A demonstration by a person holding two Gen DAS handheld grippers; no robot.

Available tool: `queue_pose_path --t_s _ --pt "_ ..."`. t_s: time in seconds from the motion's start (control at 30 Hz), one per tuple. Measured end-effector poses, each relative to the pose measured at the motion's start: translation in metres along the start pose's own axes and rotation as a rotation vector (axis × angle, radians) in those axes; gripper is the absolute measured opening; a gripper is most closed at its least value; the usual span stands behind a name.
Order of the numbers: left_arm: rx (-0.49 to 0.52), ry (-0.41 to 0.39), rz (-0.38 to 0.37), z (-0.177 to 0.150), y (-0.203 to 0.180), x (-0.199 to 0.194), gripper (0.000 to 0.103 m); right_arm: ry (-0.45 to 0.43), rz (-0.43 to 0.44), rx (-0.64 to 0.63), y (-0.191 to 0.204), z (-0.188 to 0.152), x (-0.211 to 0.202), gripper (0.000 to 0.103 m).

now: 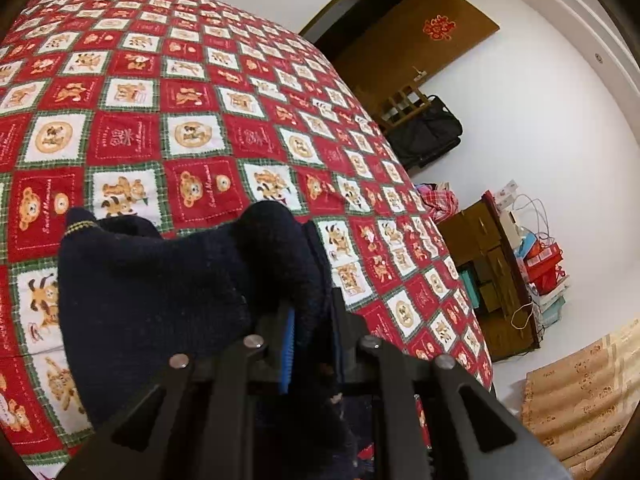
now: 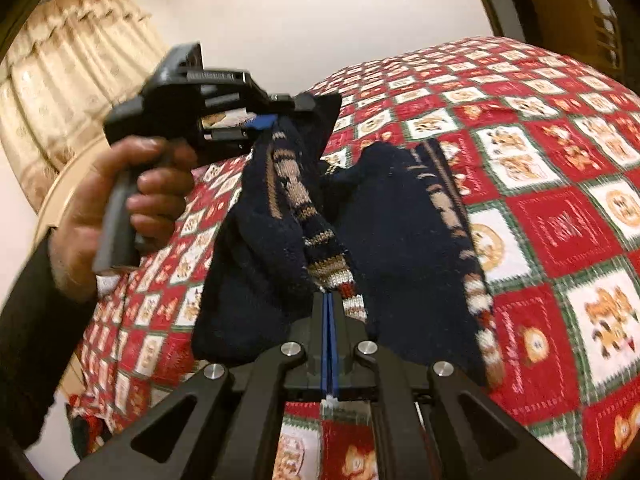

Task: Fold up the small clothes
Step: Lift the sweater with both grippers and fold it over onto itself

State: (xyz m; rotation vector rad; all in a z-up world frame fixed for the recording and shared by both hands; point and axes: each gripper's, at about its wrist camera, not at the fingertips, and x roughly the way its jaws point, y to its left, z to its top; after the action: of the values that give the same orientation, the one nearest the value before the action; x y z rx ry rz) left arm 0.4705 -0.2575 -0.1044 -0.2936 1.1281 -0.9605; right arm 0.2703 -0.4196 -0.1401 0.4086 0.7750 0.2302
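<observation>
- Sweater [image 2: 404, 240], navy knit with tan and red patterned bands, hangs bunched between the two grippers above the quilt [image 2: 560, 220], its lower part draping toward the red patchwork.
- Right gripper [image 2: 329, 308] has its blue pads pressed together, with a striped edge of the knit pinched at their tips.
- Left gripper [image 2: 276, 120], seen from the right wrist camera, is held higher and to the left by the left hand [image 2: 132, 196], which wraps the grey handle; a fold of the sweater hangs from its tip.
- In the left wrist view, the left gripper [image 1: 312, 320] is nearly closed on a thick wad of the sweater [image 1: 180, 280], and one blue pad [image 1: 287, 344] shows beside the cloth; the other finger is mostly covered by knit.
- The quilt [image 1: 200, 100] covers the whole bed, printed with bear squares in red, white and green.
- Beyond the bed, a brown door [image 1: 416, 40] stands open, a black bag [image 1: 428, 132] sits by the wall, and a wooden cabinet [image 1: 492, 264] carries boxes and cables.
- A gold curtain [image 2: 68, 72] hangs at the left of the right wrist view.
</observation>
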Motion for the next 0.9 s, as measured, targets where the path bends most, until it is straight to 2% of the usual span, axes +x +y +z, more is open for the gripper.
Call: queue_pose_path --t_s 0.07,0.13,0.27,0.33,0.43,0.6,0.73,0.77,0.8,0.83,0.87,0.9 --pt "0.005 -0.002 -0.002 0.000 -0.001 -0.002 0.015 0.026 -0.009 -0.033 0.003 0.000 0.009 0.002" --pt "0.008 -0.003 -0.004 -0.001 -0.001 -0.005 0.015 0.039 0.023 -0.030 0.004 -0.001 0.010 0.002" --pt "0.005 -0.007 -0.010 -0.001 0.000 -0.006 0.015 0.015 0.086 -0.013 0.000 -0.004 0.003 0.002" --pt "0.004 -0.008 -0.011 -0.001 0.002 -0.006 0.015 -0.009 0.077 -0.027 0.001 -0.003 -0.004 0.002" --pt "0.003 -0.004 -0.014 -0.003 0.002 -0.006 0.015 -0.057 0.112 -0.015 0.001 0.001 -0.015 0.002" --pt "0.017 -0.001 -0.016 -0.004 -0.002 -0.008 0.015 -0.093 0.044 -0.086 0.010 0.003 -0.019 0.003" --pt "0.028 0.001 -0.018 -0.005 -0.003 -0.009 0.015 -0.115 0.082 -0.047 0.007 0.003 -0.022 0.003" --pt "0.027 0.000 -0.018 -0.005 -0.003 -0.010 0.015 -0.088 0.048 -0.046 0.004 0.004 -0.017 0.003" --pt "0.026 0.000 -0.021 -0.006 -0.003 -0.010 0.015 -0.031 -0.153 -0.093 0.004 0.004 -0.004 0.004" --pt "0.026 0.000 -0.024 -0.006 -0.003 -0.009 0.015 -0.030 -0.263 -0.115 0.004 0.004 0.000 0.006" --pt "0.031 0.001 -0.024 -0.006 -0.004 -0.009 0.015 -0.055 -0.238 -0.114 0.004 0.004 -0.004 0.014" --pt "0.036 0.002 -0.024 -0.007 -0.004 -0.009 0.015 -0.107 -0.121 -0.089 0.005 0.005 -0.016 0.027"
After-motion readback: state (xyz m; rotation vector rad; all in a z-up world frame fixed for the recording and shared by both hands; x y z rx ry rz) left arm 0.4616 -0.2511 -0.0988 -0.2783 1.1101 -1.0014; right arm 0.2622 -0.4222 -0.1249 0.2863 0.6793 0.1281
